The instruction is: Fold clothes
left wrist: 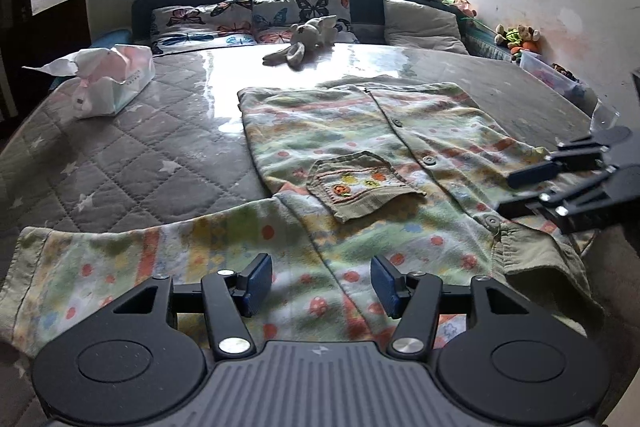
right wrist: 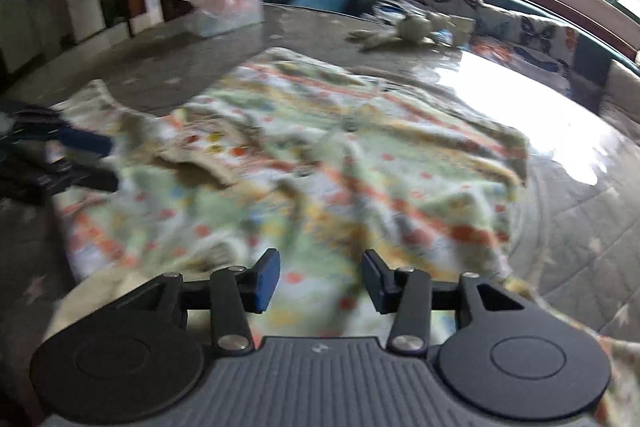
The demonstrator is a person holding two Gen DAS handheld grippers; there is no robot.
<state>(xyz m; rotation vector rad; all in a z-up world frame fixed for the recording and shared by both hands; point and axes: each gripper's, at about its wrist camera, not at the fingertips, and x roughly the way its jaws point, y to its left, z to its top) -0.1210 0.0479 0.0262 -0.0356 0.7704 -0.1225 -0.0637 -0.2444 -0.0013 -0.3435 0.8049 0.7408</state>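
A child's patterned button shirt with a green chest pocket lies spread flat on the grey quilted bed. One sleeve stretches out to the left. My left gripper is open and empty, just above the shirt near that sleeve's shoulder. My right gripper shows at the right edge, open over the shirt's collar side. In the blurred right wrist view the shirt fills the middle; my right gripper is open and empty above its near edge, and my left gripper is at the left.
A tissue pack lies at the back left of the bed. A plush rabbit and butterfly pillows sit at the head, a grey pillow to the right. Toys and a plastic box line the right wall.
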